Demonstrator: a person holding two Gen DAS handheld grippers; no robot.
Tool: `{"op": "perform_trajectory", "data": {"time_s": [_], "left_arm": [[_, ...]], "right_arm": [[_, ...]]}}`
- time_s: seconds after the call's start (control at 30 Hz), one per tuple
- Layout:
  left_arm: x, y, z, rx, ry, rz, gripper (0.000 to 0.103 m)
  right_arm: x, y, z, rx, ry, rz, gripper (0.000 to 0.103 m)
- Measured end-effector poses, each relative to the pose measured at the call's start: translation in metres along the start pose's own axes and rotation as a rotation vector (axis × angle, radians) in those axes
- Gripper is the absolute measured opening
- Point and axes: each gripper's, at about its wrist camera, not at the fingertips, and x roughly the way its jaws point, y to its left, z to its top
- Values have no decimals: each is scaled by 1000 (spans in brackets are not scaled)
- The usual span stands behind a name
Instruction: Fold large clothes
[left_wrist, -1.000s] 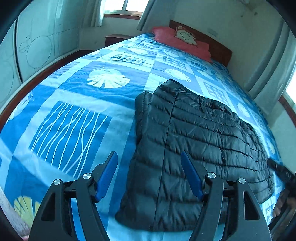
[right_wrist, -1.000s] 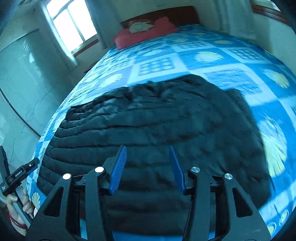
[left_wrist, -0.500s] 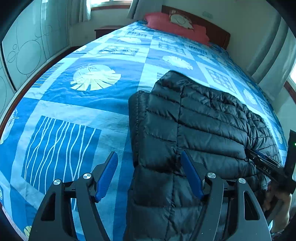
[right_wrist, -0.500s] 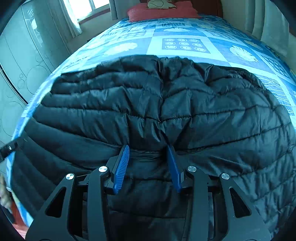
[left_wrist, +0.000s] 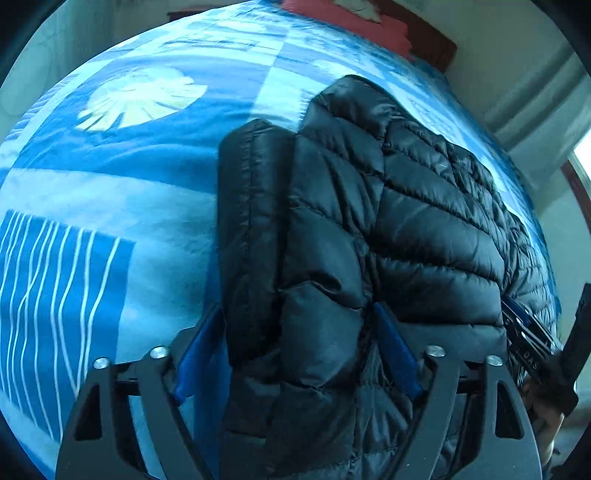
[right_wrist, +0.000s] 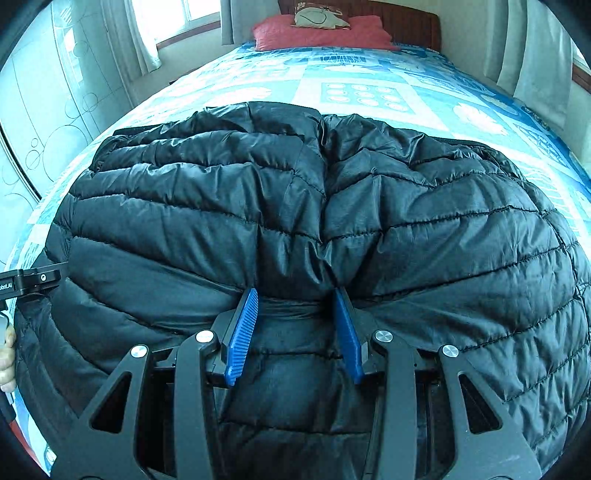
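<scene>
A black quilted puffer jacket (left_wrist: 369, 206) lies folded on the blue patterned bedspread (left_wrist: 110, 177). My left gripper (left_wrist: 299, 317) is open, its blue fingers straddling the jacket's near left edge, with padding bulging between them. In the right wrist view the jacket (right_wrist: 295, 206) fills most of the frame. My right gripper (right_wrist: 295, 299) is open with its blue fingers pushed into the jacket's near edge, a fold of fabric sitting between them. The right gripper also shows at the right edge of the left wrist view (left_wrist: 532, 343).
A red pillow (right_wrist: 321, 31) and a dark wooden headboard (right_wrist: 406, 22) are at the far end of the bed. Curtains (right_wrist: 535, 55) hang on the right, and a window (right_wrist: 173, 14) and frosted wardrobe doors (right_wrist: 40, 122) are on the left.
Both grippers moved forward and down onto the jacket's near edge. The jacket now sits between each pair of fingers; before, the fingers hung short of it.
</scene>
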Motion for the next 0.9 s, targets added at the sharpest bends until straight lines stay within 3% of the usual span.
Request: {"op": "perform_trajectory", "data": {"time_s": [0.1, 0.23, 0.33, 0.57, 0.77, 0.9], "left_arm": [[-4, -8, 0, 27, 7, -61, 39], [-15, -23, 2, 61, -1, -57, 24], [-35, -36, 5, 78, -38, -62, 22], [-99, -89, 17, 145, -123, -190, 21], [-113, -157, 14, 241, -158, -155, 21], [-114, -194, 10, 288, -166, -114, 21]], "right_arm": [[0, 3, -4, -11, -11, -16, 42], [1, 5, -6, -14, -15, -20, 42], [0, 8, -8, -17, -15, -25, 42], [-1, 10, -4, -12, -10, -14, 42], [-10, -4, 2, 13, -18, 26, 40], [-38, -24, 2, 49, -45, 23, 40]]}}
